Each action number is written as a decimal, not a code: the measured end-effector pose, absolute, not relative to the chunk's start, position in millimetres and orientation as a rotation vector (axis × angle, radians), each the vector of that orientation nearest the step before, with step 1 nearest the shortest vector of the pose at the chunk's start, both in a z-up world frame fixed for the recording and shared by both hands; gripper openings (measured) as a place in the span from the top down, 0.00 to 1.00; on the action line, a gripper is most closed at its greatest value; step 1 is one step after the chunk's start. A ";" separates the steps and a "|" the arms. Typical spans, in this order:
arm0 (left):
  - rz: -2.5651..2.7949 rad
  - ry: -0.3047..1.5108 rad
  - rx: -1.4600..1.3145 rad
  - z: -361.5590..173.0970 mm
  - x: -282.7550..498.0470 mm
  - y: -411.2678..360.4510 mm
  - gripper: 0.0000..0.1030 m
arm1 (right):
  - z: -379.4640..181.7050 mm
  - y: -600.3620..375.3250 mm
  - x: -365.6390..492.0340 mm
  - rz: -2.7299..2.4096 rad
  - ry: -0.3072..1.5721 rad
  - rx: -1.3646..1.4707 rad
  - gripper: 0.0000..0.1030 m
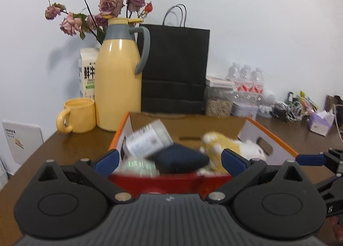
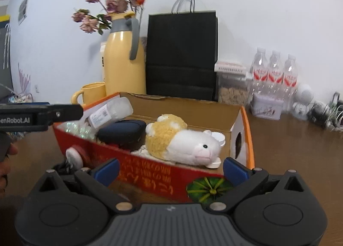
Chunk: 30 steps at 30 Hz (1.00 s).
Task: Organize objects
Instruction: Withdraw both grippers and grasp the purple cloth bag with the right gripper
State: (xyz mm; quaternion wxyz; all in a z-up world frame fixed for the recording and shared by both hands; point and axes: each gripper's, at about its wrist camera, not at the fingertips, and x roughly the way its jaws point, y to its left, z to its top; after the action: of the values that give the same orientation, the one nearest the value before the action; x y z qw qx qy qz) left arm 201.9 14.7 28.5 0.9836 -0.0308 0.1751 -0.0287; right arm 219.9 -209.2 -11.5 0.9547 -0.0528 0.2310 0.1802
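Box (image 2: pixel 150 171) near table's (image 2: pixel 300 149) front edge, full: bottle (image 2: pixel 111 114) tilted on left rim, pouch (image 2: pixel 122 131) mid, plush (image 2: pixel 182 138) right. Left gripper (image 1: pixel 169 160) and right gripper (image 2: pixel 171 168) both spread, empty. Risk: nudging box topples bottle out.

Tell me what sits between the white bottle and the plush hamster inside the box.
A dark navy pouch lies between the white bottle and the plush hamster, clearest in the right wrist view.

Box (image 2: pixel 150 173) crammed full; bare table (image 2: pixel 289 149) beside it lies open
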 end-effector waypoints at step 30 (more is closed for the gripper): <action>-0.054 0.448 -0.075 -11.6 145.2 29.1 0.00 | -48.0 -197.7 175.7 0.452 0.636 -0.146 0.37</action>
State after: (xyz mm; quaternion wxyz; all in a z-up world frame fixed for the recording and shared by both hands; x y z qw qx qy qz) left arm 145.2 29.1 -11.6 0.9739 -0.0372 0.2222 -0.0267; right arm 175.7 -197.7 -48.1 0.9222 -0.0710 0.3098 0.2202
